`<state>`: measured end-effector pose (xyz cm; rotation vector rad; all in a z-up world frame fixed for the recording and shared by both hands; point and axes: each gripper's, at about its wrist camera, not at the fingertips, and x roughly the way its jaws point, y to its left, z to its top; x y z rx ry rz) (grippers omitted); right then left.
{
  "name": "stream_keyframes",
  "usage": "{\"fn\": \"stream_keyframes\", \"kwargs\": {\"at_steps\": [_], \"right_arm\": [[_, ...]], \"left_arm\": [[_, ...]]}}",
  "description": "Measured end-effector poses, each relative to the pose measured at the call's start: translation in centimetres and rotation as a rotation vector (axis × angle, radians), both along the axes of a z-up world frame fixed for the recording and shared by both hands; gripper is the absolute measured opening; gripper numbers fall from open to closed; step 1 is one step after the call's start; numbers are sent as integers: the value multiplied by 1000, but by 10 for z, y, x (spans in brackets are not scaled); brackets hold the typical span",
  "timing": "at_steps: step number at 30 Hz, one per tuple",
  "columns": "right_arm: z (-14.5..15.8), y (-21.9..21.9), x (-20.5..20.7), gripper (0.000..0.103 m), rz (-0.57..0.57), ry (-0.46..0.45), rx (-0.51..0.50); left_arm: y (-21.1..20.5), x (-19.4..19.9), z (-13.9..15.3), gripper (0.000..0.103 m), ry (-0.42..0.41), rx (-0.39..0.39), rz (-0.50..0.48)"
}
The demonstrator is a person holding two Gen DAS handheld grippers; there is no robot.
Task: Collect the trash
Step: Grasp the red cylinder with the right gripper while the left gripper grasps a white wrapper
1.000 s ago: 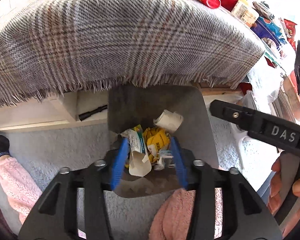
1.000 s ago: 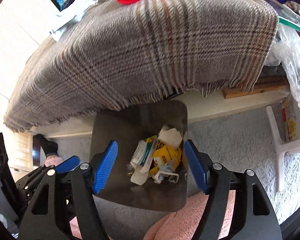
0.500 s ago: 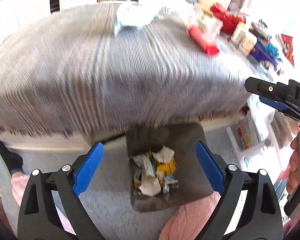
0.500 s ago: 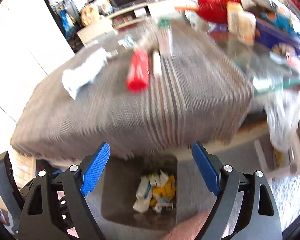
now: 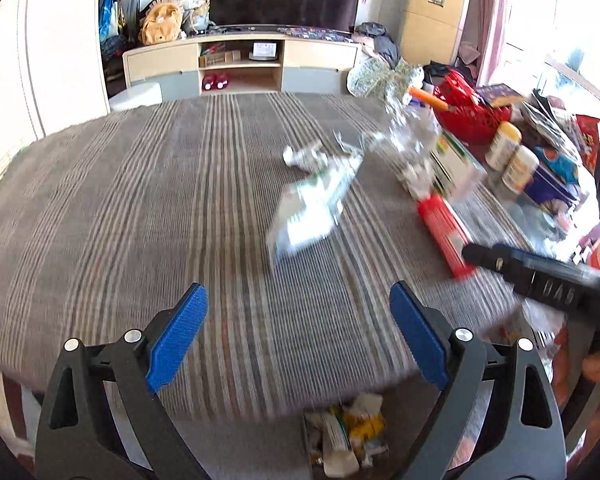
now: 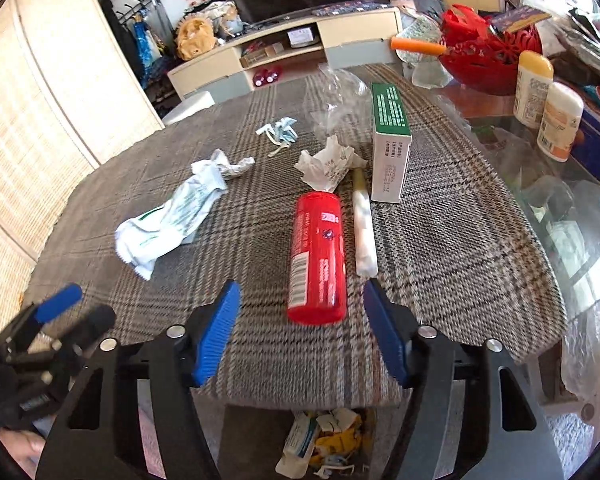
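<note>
Both grippers empty, left gripper (image 5: 296, 336) wide, right gripper (image 6: 300, 334) having just narrowed toward red bottle (image 6: 318, 256); round bottle may roll off cloth (image 6: 460, 248).

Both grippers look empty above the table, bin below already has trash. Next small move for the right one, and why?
Probably lower the right gripper onto the red bottle. It lies on its side on the plaid cloth, the nearest piece straight ahead of the open, empty jaws, which have just been closing. The left gripper is open too, with the flattened white wrapper ahead on its side.
</note>
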<state>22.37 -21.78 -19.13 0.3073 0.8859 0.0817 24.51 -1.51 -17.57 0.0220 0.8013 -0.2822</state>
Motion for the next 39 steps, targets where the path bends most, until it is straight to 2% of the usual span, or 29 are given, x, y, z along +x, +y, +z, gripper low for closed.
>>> {"fn": "stream_keyframes", "kwargs": {"at_steps": [4, 9, 11, 14, 15, 20, 22, 31, 33, 37, 39], "right_arm": [[-8, -1, 12, 54, -1, 4, 9], [-20, 3, 27, 53, 17, 31, 14], [-21, 8, 31, 53, 20, 20, -15], [-21, 12, 34, 50, 17, 14, -41], [-21, 13, 34, 45, 12, 12, -69], [-22, 20, 35, 37, 22, 4, -158], [-22, 19, 35, 37, 25, 4, -163], [-21, 15, 32, 37, 16, 10, -132], [-21, 18, 32, 38, 22, 12, -155], [-21, 26, 35, 53, 30, 12, -166], [-22, 31, 38, 55, 31, 13, -188]], "left_arm": [[-6, 34, -3, 71, 3, 1, -27], [-17, 67, -19, 69, 41, 26, -61], [-20, 75, -26, 69, 54, 27, -66], [-23, 85, -36, 48, 86, -6, -91], [-23, 86, -38, 47, 90, -14, -98], [-28, 87, -41, 35, 84, -23, -119], [-30, 85, -41, 18, 84, -12, -121], [-25, 70, -43, 15, 91, 7, -118], [-25, 64, -41, 15, 83, 4, -118], [-22, 54, -38, 15, 81, -5, -116], [-20, 51, -37, 15, 81, -10, -111]]}}
